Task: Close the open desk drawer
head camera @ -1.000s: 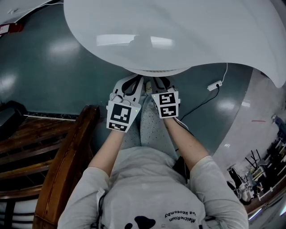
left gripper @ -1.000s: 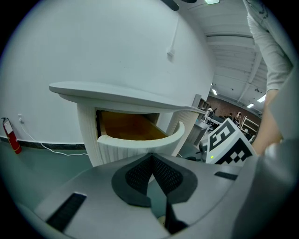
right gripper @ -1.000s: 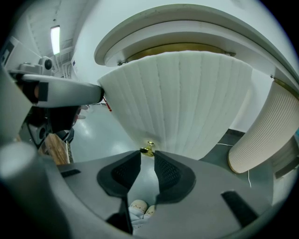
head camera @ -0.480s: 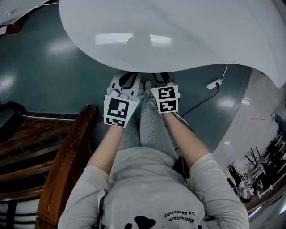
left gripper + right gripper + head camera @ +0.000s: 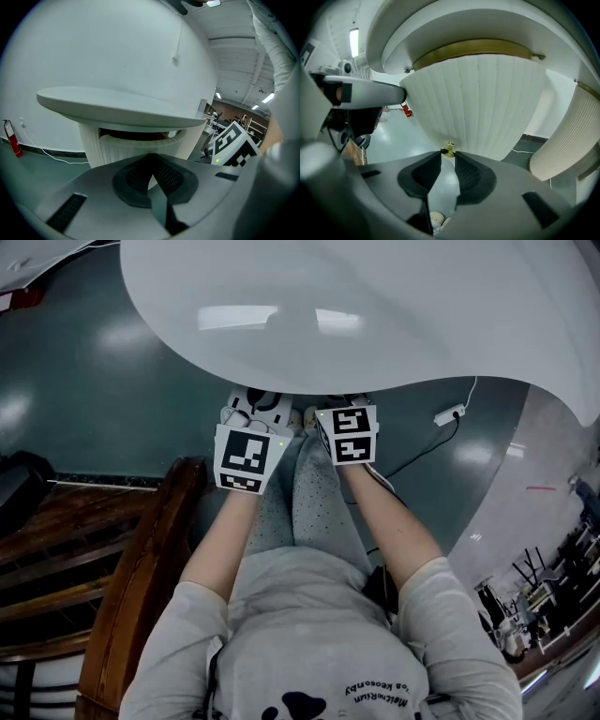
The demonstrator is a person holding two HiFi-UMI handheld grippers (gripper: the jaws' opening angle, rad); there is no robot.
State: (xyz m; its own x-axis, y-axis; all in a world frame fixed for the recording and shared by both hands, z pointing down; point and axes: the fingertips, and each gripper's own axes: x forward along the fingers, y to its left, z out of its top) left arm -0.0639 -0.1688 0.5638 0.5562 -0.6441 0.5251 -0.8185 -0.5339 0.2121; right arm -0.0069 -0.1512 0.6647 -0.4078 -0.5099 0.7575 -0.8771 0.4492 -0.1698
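The white ribbed drawer front [image 5: 478, 103] with a brass band along its top bulges out from under the round white desk top [image 5: 375, 315]. A small gold knob [image 5: 449, 151] on it sits right at the tips of my right gripper [image 5: 448, 157], whose jaws stand slightly apart and do not press on it. In the left gripper view the drawer [image 5: 136, 145] stands a little out of the ribbed pedestal, with a dark gap above it. My left gripper [image 5: 150, 158] points at it, fingertips together, holding nothing. In the head view both marker cubes [image 5: 246, 457] sit at the desk's edge, with the jaws hidden beneath it.
A dark wooden piece of furniture [image 5: 141, 559] stands close on the left. A power strip with its cable [image 5: 452, 415] lies on the green floor to the right. A red fire extinguisher [image 5: 13, 138] stands by the far wall. A second ribbed panel [image 5: 562, 140] is at the right.
Both grippers have moved forward together, further under the desk top's edge, so less of their jaws shows in the head view.
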